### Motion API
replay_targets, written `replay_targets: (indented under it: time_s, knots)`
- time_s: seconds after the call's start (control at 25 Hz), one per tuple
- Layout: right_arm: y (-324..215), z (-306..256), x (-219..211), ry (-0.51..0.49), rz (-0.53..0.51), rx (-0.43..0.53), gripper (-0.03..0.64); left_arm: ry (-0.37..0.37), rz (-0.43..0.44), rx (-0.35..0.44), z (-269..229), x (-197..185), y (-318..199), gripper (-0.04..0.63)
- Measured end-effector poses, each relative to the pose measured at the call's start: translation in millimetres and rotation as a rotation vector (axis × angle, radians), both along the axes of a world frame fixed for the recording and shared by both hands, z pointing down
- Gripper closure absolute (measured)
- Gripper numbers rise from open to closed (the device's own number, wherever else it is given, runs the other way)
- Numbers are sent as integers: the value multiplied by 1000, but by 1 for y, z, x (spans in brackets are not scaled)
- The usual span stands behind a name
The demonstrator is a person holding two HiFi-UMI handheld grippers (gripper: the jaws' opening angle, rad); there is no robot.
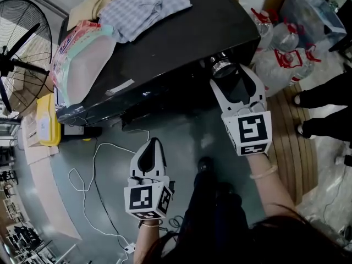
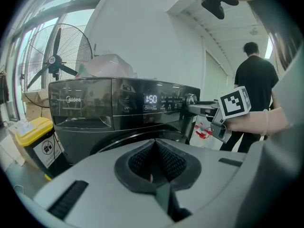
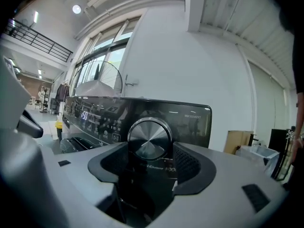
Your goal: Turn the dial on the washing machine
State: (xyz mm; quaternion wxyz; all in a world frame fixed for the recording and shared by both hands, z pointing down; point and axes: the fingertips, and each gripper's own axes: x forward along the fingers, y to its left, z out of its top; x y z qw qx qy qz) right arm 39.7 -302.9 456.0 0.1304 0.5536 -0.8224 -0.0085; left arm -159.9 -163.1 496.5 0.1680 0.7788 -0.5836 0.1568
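Note:
The black washing machine (image 1: pixel 181 37) stands ahead of me, its control panel (image 2: pixel 142 101) lit with a time display. Its round metal dial (image 1: pixel 221 66) sits at the panel's right end. My right gripper (image 1: pixel 229 75) is open, its two jaws flanking the dial (image 3: pixel 149 137) with a thin gap on each side, the pads not pressing on it. The left gripper view shows that right gripper (image 2: pixel 205 109) level at the dial (image 2: pixel 191 99). My left gripper (image 1: pixel 153 144) hangs lower, in front of the machine's door, shut and empty (image 2: pixel 154 148).
Checked cloth (image 1: pixel 146 7) and a plastic bag (image 1: pixel 82 59) lie on the machine's top. A standing fan (image 1: pixel 19 43) and a yellow bin (image 1: pixel 48 120) are at the left. White cable (image 1: pixel 93 164) loops on the floor. Water bottles (image 1: pixel 280 48) and a standing person (image 1: pixel 324 98) are at the right.

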Motion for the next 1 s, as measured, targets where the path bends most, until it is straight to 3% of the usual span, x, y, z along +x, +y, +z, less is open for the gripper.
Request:
replay_targets:
  time_s: [0.4,0.56,0.8,1.0]
  knots:
    - [-3,3,2,-32,29,-25,324,2,-5,-5,-4,1,-3,578]
    - [-3,4,3,-120,38,-55,325,3,-6,0,-6,1,-6,578]
    - [-3,4,2,-330,66,-111,325,9,-1,6,-8,5,-8,578]
    - [-3,3,2,-377,78,-120,324,12,5,10,-9,9,-8,578]
